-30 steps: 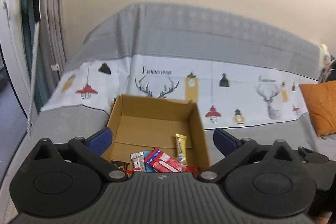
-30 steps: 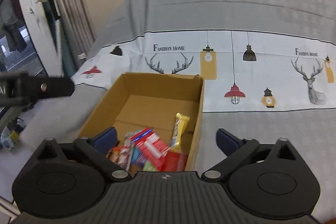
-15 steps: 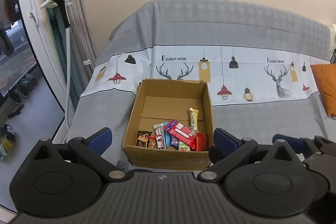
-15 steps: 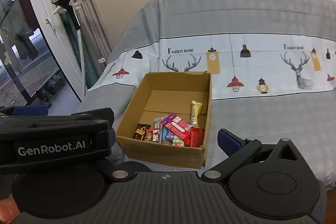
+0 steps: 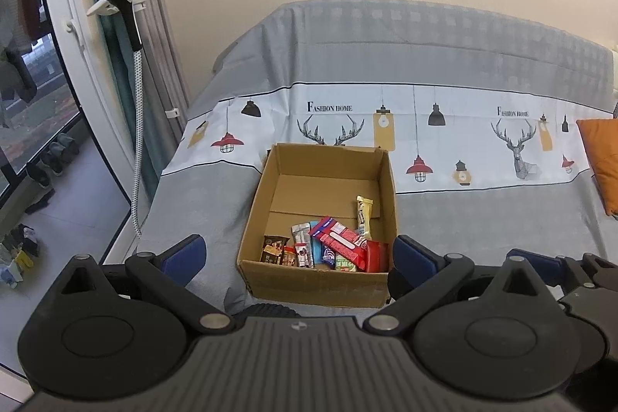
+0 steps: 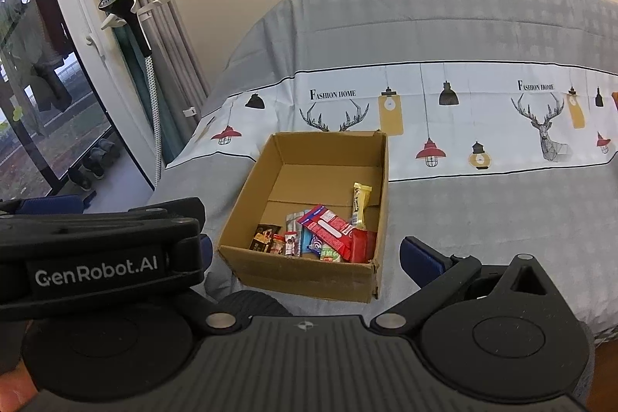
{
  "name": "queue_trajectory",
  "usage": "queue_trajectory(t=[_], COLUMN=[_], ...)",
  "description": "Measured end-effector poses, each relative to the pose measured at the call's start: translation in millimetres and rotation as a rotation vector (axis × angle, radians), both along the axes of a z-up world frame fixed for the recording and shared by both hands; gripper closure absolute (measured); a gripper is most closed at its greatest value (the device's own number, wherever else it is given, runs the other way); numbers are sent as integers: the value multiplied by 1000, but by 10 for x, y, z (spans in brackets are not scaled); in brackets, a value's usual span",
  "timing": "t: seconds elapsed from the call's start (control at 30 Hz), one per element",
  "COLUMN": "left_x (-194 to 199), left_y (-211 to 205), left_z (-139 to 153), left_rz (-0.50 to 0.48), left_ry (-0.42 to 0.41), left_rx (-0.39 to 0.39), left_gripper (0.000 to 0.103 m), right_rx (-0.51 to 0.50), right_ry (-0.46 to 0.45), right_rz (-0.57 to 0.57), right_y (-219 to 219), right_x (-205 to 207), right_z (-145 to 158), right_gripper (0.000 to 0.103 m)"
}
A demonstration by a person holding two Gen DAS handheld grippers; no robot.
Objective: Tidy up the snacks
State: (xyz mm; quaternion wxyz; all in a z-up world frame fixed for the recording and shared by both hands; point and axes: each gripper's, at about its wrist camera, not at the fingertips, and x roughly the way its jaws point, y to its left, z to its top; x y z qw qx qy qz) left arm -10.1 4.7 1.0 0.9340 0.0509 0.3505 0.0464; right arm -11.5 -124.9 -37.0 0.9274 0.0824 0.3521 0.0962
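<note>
Resting on a bed's grey sheet (image 5: 463,219), printed with deer and lanterns, an open cardboard box (image 5: 316,282) holds a cluster of snacks (image 5: 328,248) packed against its near wall, a yellow bar (image 5: 364,215) lying farther in. Left gripper (image 5: 297,251) and right gripper (image 6: 305,251) hover at the near side, jaws spread wide and holding nothing. An orange cushion (image 5: 602,161) lies far right.

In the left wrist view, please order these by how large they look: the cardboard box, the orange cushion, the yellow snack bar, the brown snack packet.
1. cardboard box
2. orange cushion, though the frame edge cuts it off
3-4. yellow snack bar and brown snack packet: they look about alike, so I do not rank them.
</note>
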Motion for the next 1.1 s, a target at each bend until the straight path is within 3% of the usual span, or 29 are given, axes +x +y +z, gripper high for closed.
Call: queue_trajectory(t=[1.1], left_x=[28], left_y=[-24], left_z=[-36], left_rz=[0], left_ry=[55], left_rx=[21], left_gripper=[0], right_rx=[19], right_ry=[46], right_rz=[22], right_y=[-120], right_x=[15], right_z=[-50], right_gripper=[1])
